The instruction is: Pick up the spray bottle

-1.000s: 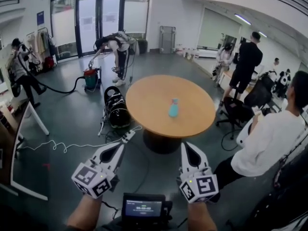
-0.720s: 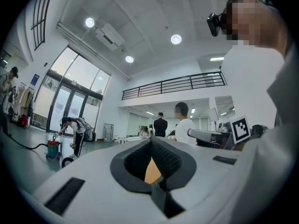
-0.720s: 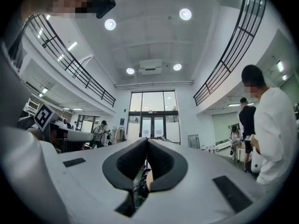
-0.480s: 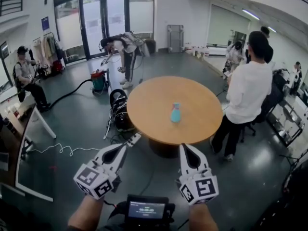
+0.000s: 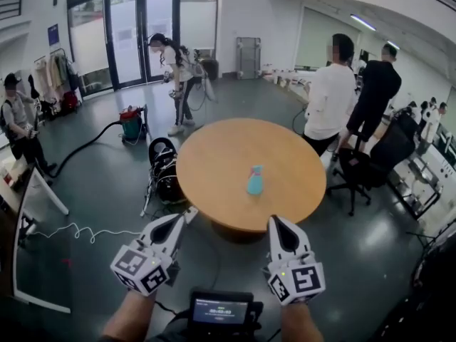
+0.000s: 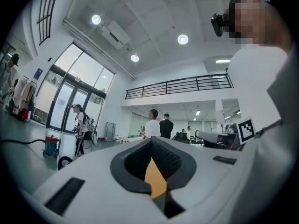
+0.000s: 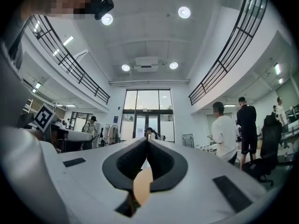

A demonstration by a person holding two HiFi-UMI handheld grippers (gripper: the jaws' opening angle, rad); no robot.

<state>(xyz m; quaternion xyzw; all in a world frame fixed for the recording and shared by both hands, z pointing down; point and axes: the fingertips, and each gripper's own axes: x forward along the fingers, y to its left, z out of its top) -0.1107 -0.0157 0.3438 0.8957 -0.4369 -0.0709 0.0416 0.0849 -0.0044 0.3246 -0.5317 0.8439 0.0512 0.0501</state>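
A light blue spray bottle (image 5: pixel 254 180) stands upright near the middle of the round wooden table (image 5: pixel 214 159) in the head view. My left gripper (image 5: pixel 191 211) is held in the air short of the table's near edge, shut and empty. My right gripper (image 5: pixel 275 221) hangs beside it, just before the same edge, also shut on nothing. Both are well short of the bottle. In the left gripper view the jaws (image 6: pixel 151 141) meet with only a sliver of tabletop behind them. The right gripper view shows its jaws (image 7: pixel 147 142) closed too. The bottle is hidden in both gripper views.
A person in a white shirt (image 5: pixel 329 95) and one in black (image 5: pixel 377 87) stand beyond the table's right side, by an office chair (image 5: pixel 358 171). A black bag (image 5: pixel 162 171) lies left of the table. A white cable (image 5: pixel 78 231) trails on the floor. A vacuum (image 5: pixel 132 123) stands further back.
Both grippers and the view have come closer to the table, so the table's near edge now lies just beyond the fingertips. The person in white has walked from beside the table to behind it.
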